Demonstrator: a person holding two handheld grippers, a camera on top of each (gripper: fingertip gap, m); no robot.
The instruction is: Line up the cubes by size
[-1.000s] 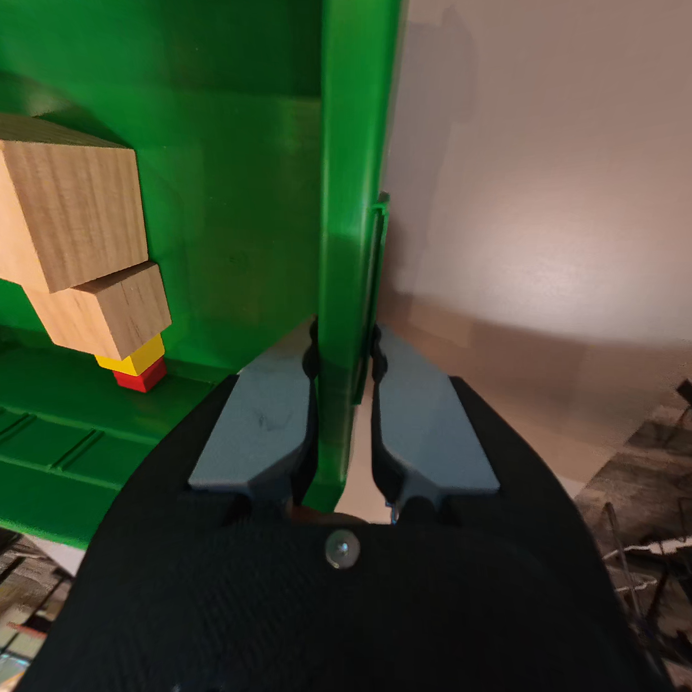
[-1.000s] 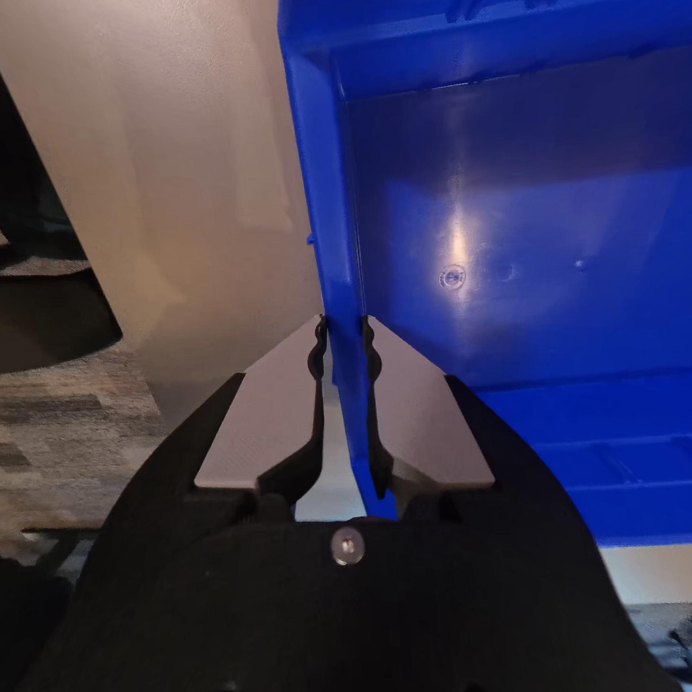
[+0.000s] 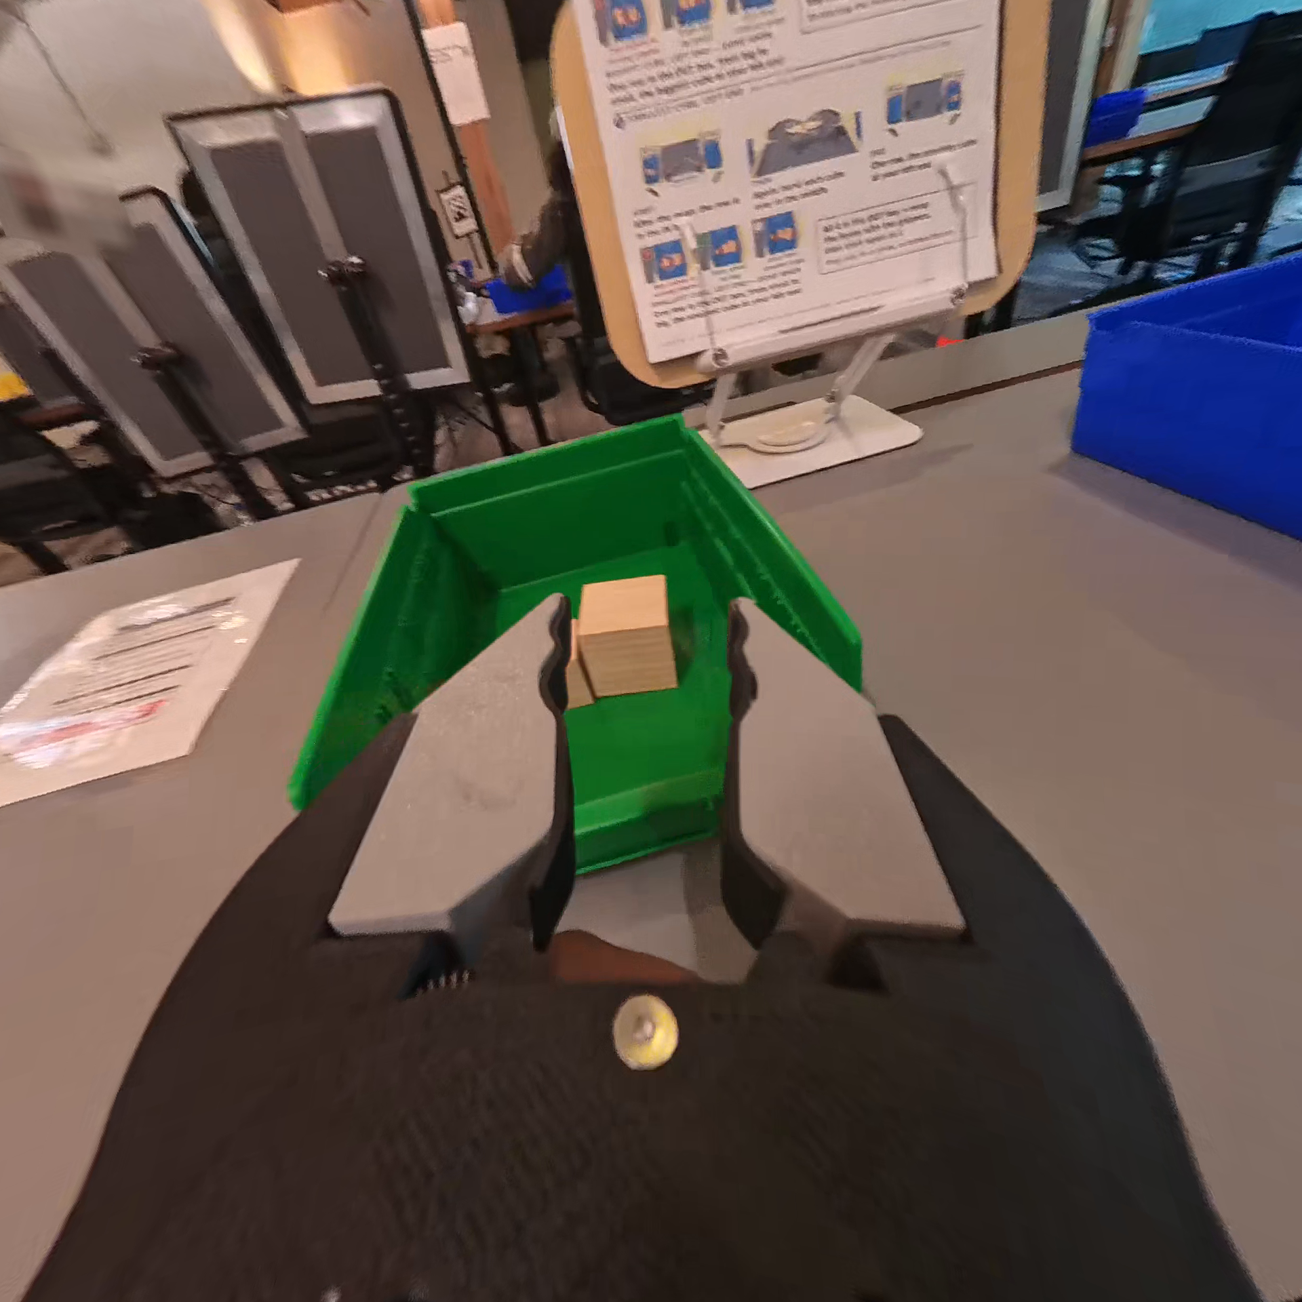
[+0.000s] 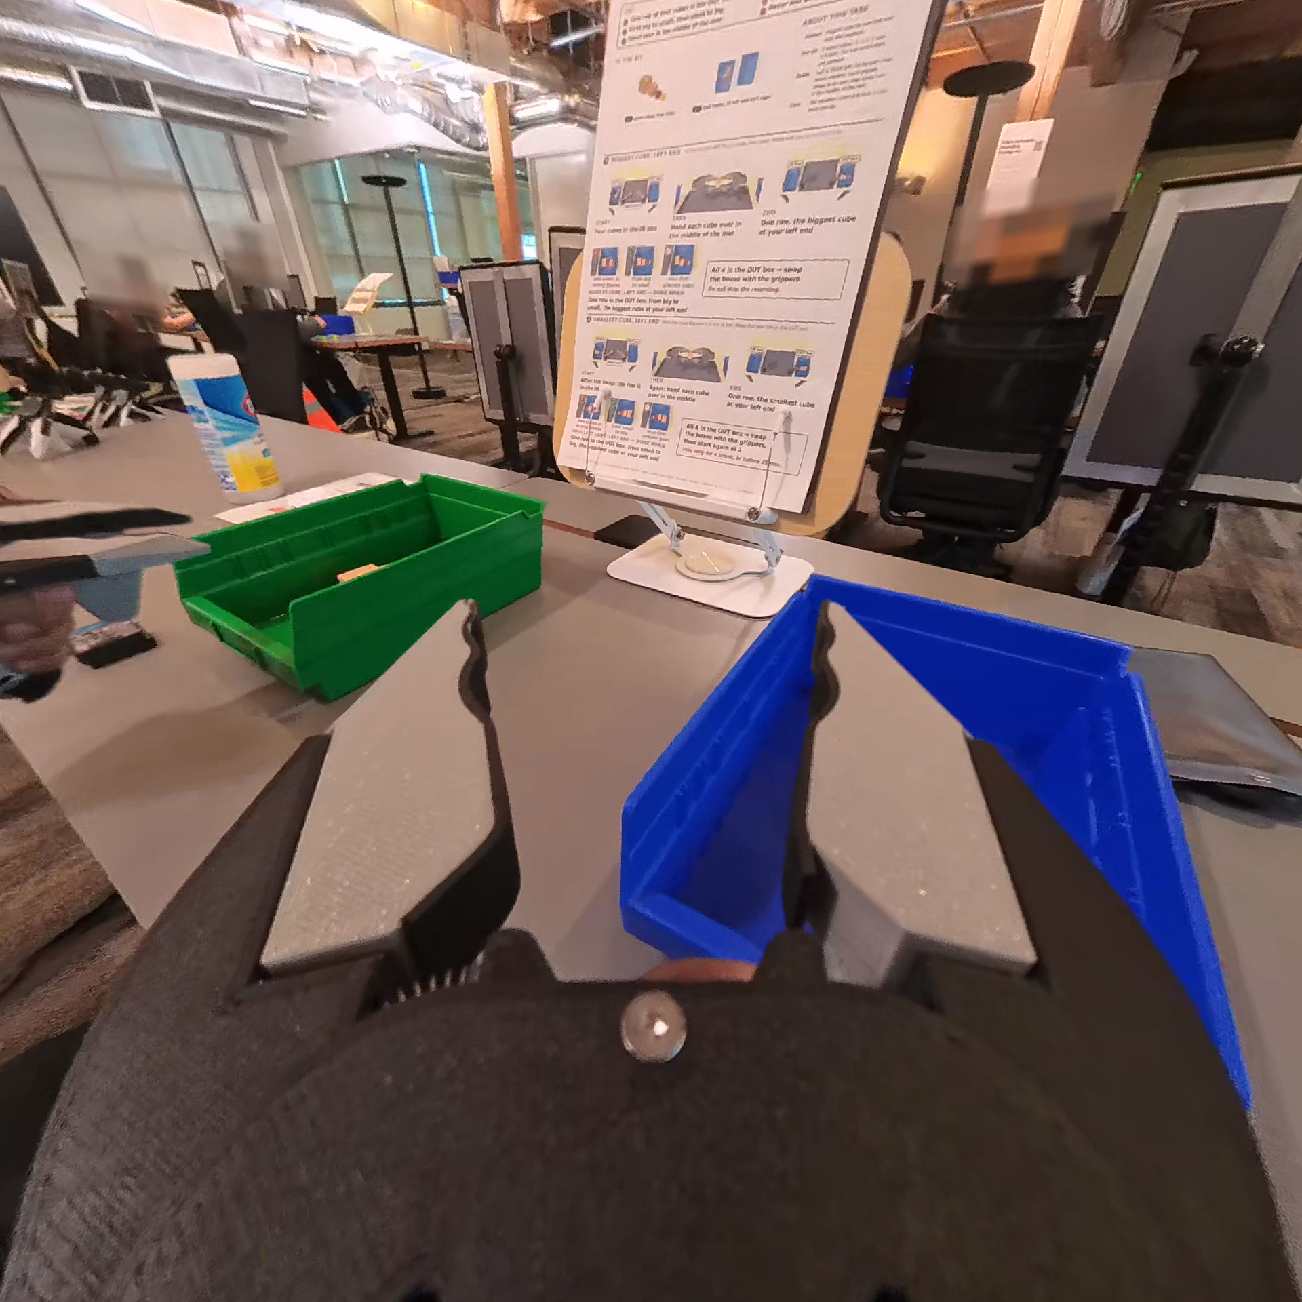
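Both bins are set flat on the table. The cubes (image 3: 627,637) lie in the green bin (image 3: 451,613) at frame centre. The left gripper (image 3: 645,634) is held open, empty, aimed at them, seemingly for a first pick. The right gripper (image 4: 648,634) is spread wide, empty, over the blue bin (image 4: 1057,704). Writing on the sheet (image 4: 733,232) is left unquoted.

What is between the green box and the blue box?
Only bare grey table between green box and blue box, seen in the right wrist view.
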